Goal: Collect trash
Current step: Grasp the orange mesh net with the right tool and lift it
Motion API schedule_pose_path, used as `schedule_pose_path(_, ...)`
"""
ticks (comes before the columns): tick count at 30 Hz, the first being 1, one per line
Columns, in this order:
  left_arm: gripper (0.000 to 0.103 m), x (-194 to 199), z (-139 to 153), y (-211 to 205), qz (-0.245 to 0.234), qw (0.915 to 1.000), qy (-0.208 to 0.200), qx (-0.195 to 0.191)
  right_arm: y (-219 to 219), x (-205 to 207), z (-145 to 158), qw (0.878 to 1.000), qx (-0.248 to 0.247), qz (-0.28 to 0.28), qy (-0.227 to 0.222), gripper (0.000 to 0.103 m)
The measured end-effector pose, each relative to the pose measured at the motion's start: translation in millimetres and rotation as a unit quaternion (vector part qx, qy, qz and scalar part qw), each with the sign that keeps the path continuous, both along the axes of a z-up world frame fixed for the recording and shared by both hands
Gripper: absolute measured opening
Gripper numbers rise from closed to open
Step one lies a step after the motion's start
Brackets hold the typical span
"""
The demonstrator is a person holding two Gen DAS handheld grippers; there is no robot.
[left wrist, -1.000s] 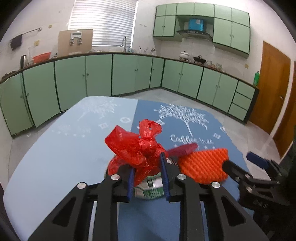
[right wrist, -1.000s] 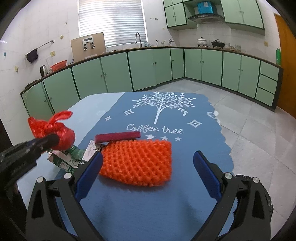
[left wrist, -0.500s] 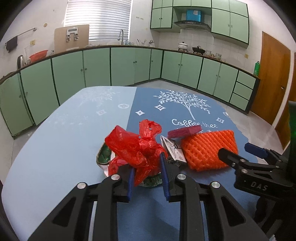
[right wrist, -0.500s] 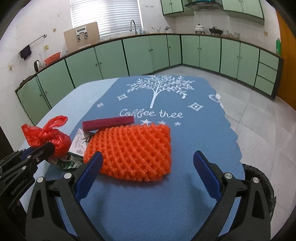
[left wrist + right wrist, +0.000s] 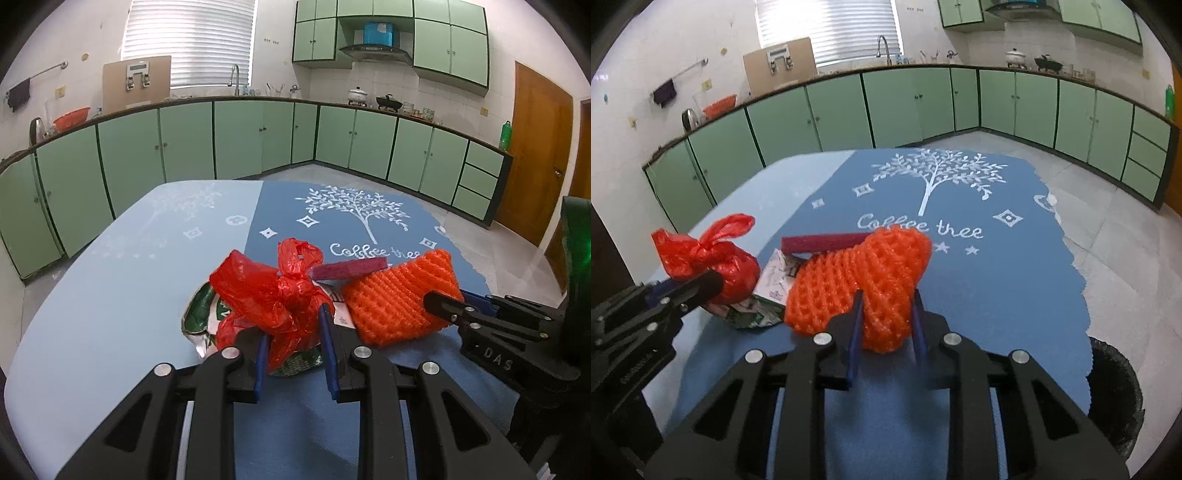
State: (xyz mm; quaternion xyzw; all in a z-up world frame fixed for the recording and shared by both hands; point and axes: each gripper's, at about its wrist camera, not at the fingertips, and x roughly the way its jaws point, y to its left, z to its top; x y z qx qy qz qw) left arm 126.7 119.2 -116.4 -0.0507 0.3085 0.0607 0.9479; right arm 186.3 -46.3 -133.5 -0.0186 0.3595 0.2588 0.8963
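Your left gripper (image 5: 293, 339) is closed on the red plastic bag (image 5: 273, 295), its blue pads pinching the knotted bundle from both sides. The bag sits low over the desk (image 5: 110, 295), roughly midway between the left and right edges and toward the near edge, on top of a crumpled green-and-white carton (image 5: 201, 314). Whether the bag is lifted clear of the carton cannot be told from either view.

Your right gripper (image 5: 886, 321) is squeezed onto the orange foam net (image 5: 864, 280), the two fingers pressing into its near end so that the mesh bunches between them. The rest of the net lies on the dark blue cloth (image 5: 997, 280), just right of the carton (image 5: 764, 295) and touching it.

A maroon strip (image 5: 823, 242) lies flat behind the net and carton, on the far side of the pile, partly hidden by the net in the right wrist view. The red bag (image 5: 713, 258) shows there too, at the left end of the pile, with the left gripper's finger (image 5: 701, 286) across its lower part.

Beyond the desk's right edge, down on the floor, the rim of a black bin (image 5: 1115, 391) is visible.
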Motion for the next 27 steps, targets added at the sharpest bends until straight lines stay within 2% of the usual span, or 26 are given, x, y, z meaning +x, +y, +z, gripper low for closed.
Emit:
schedule_pose_path(11, 0.024, -11, 25, -20, -0.026, 0.9992, -0.028, -0.008, -33, -25, 43, 0.999, 0.023, -0.009, -0.026, 0.022)
schedule_pose_path(27, 0.024, -16, 40, -69, -0.085, 0.9954, -0.039, -0.02, -98, -56, 69, 0.996, 0.019, -0.062, -0.063, 0.022)
